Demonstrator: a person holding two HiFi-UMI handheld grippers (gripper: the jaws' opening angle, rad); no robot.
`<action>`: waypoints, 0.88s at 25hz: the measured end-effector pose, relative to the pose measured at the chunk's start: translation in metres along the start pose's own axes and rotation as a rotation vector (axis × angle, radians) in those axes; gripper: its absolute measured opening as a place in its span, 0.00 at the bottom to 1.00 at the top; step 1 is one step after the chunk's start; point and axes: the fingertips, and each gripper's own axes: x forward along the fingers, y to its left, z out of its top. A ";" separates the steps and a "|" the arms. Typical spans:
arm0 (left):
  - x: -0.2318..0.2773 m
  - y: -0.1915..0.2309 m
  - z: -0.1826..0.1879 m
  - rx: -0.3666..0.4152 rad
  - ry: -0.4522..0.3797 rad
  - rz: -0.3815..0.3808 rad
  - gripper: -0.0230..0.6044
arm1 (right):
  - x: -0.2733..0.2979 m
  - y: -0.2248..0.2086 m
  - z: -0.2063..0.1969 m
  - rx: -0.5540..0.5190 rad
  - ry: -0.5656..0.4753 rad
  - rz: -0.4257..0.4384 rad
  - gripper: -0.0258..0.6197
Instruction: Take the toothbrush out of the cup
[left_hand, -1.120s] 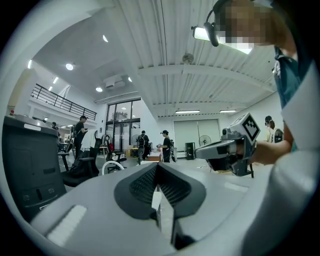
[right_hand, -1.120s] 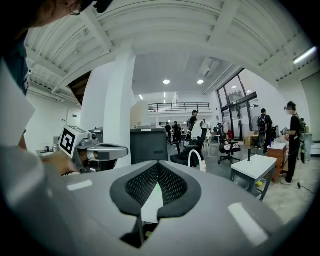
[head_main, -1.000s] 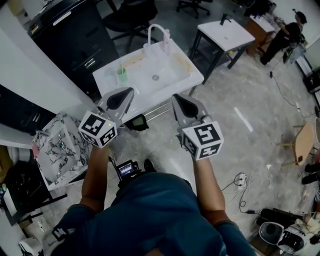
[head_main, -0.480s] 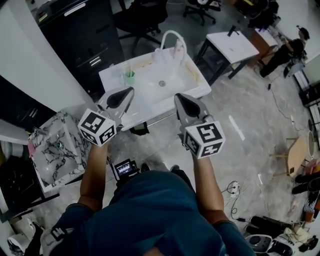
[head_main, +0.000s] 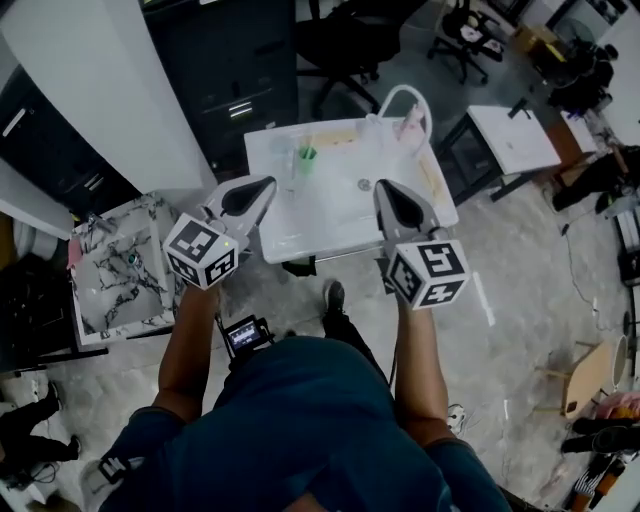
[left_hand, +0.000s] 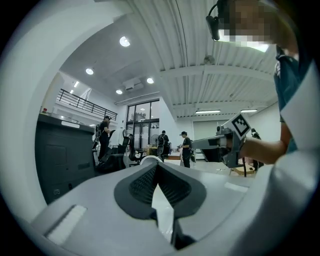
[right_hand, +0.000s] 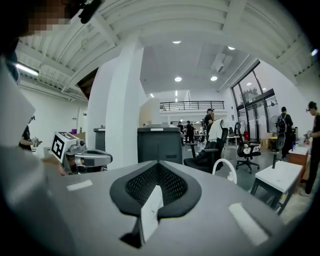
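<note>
A small green cup (head_main: 307, 155) stands on the white sink table (head_main: 330, 225), left of the basin drain. A thin toothbrush seems to stick up from it, too small to tell clearly. My left gripper (head_main: 263, 185) hangs above the table's front left part, shut and empty. My right gripper (head_main: 384, 188) hangs above the front right part, also shut and empty. Both are held short of the cup. In the left gripper view the left gripper (left_hand: 157, 168) has its jaws pressed together with nothing between them. The right gripper (right_hand: 158, 166) looks the same in its own view.
A white arched faucet (head_main: 402, 100) stands at the sink's back right. A marble-patterned basin (head_main: 120, 270) sits to the left, with a black cabinet (head_main: 230, 70) behind the sink. Another white table (head_main: 515, 135) is at the right. Office chairs and people are farther off.
The person has walked toward the sink table, which now lies closer and more centred under the grippers. Both grippers stayed shut and level in front.
</note>
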 end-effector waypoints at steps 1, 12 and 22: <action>-0.001 0.005 -0.001 0.001 0.005 0.017 0.04 | 0.009 -0.001 0.002 0.000 -0.004 0.017 0.05; 0.026 0.058 -0.032 -0.033 0.084 0.155 0.04 | 0.102 -0.014 -0.001 -0.016 0.026 0.207 0.05; 0.062 0.092 -0.064 -0.078 0.147 0.208 0.04 | 0.149 -0.043 -0.021 -0.004 0.087 0.265 0.05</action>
